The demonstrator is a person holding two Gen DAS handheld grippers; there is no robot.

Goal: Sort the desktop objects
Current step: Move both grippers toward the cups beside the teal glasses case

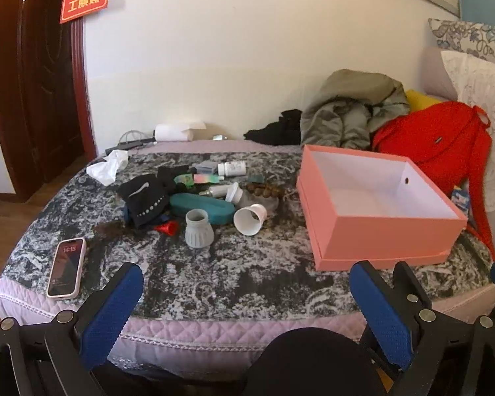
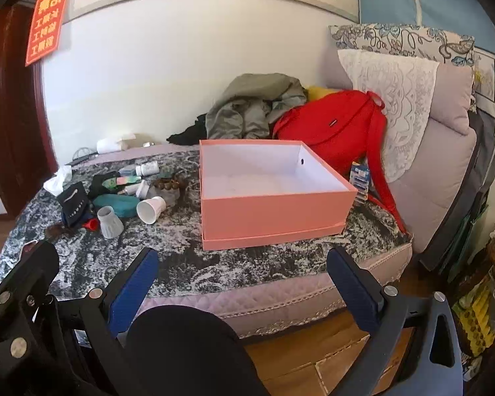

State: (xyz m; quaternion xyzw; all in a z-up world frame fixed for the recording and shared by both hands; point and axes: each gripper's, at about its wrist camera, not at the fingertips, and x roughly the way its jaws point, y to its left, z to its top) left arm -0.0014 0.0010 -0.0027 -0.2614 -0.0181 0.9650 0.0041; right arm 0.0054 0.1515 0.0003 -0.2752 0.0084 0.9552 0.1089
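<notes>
A pink box (image 1: 379, 231) with a white inside stands open and empty on the patterned cover, at the right; it also shows in the right wrist view (image 2: 274, 211). A pile of small objects lies left of it: a white paper cup (image 1: 249, 219) on its side, a grey ribbed holder (image 1: 198, 232), a teal case (image 1: 203, 208), a black cloth (image 1: 145, 199), a white bottle (image 1: 232, 168), a red cap (image 1: 166, 228). My left gripper (image 1: 246, 297) is open and empty at the near edge. My right gripper (image 2: 242, 280) is open and empty, in front of the box.
A phone (image 1: 66, 267) lies at the near left. A white tissue (image 1: 107, 166) lies at the far left. A red backpack (image 1: 439, 142), a grey jacket (image 1: 349, 112) and cushions sit behind the box. A dark round shape (image 2: 181, 353) fills the lower middle.
</notes>
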